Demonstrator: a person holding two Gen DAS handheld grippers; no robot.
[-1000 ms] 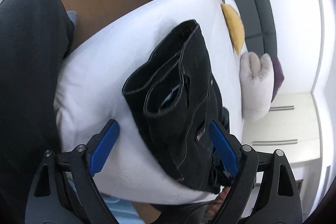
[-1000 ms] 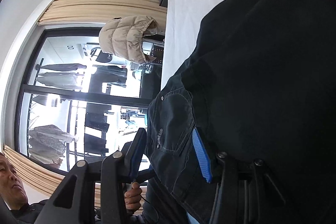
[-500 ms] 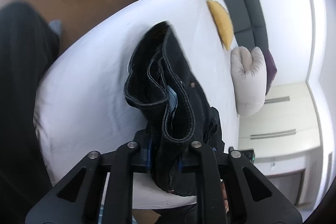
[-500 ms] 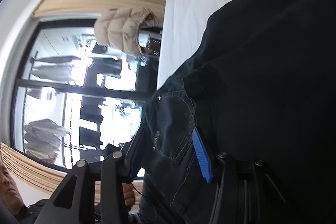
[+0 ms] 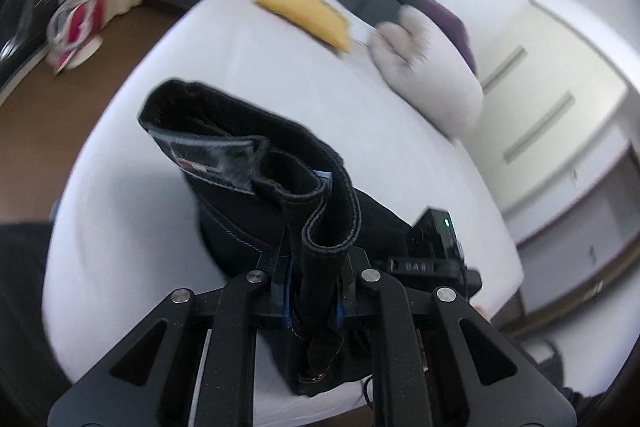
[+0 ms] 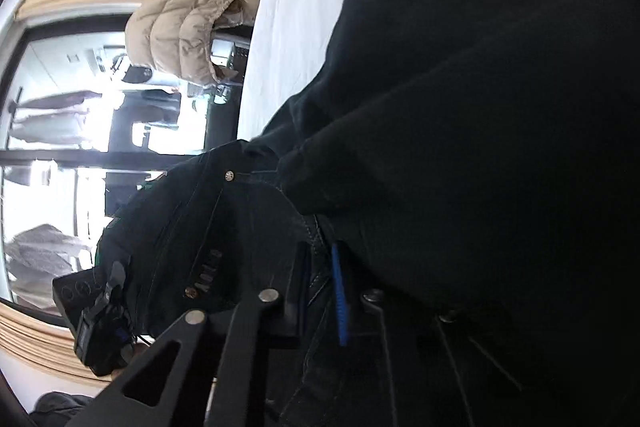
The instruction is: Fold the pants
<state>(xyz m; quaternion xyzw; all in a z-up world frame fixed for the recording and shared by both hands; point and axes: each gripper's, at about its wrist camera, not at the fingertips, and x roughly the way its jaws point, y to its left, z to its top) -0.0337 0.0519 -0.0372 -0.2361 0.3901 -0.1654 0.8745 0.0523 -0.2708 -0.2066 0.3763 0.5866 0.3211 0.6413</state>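
Black denim pants [image 5: 256,187], bundled into a thick wad with the stitched waistband standing up, on the white bed sheet [image 5: 168,75] near its 6 o'clock edge. Pinched at the waistband by the left gripper [image 5: 314,301], jaws narrow with a fold of denim squeezed between the blue pads. Same dark cloth [image 6: 460,131] filling the right wrist view from 12 to 5 o'clock; right gripper [image 6: 322,287] also drawn narrow, a seam edge apparently caught against its blue pad [image 6: 339,301], though the opposite finger blends into the fabric. Step in hand, as a judgement: lifting both gripped points to carry the waist end over into a fold. Best done by raising both grips level and together, keeping the cloth taut between them, then laying it flat instead of dropping the wad. Risk: thick layered denim slipping from a shallow pinch. Further out, a yellow crescent-shaped cushion [image 5: 308,15] at 12 o'clock, a pale grey plush pillow [image 5: 432,71] at 1 o'clock, a beige puffer jacket [image 6: 188,31] at 10 o'clock by the window. Left view motion-blurred; pant legs and hems hidden; how many folds are already made, impossible to tell.
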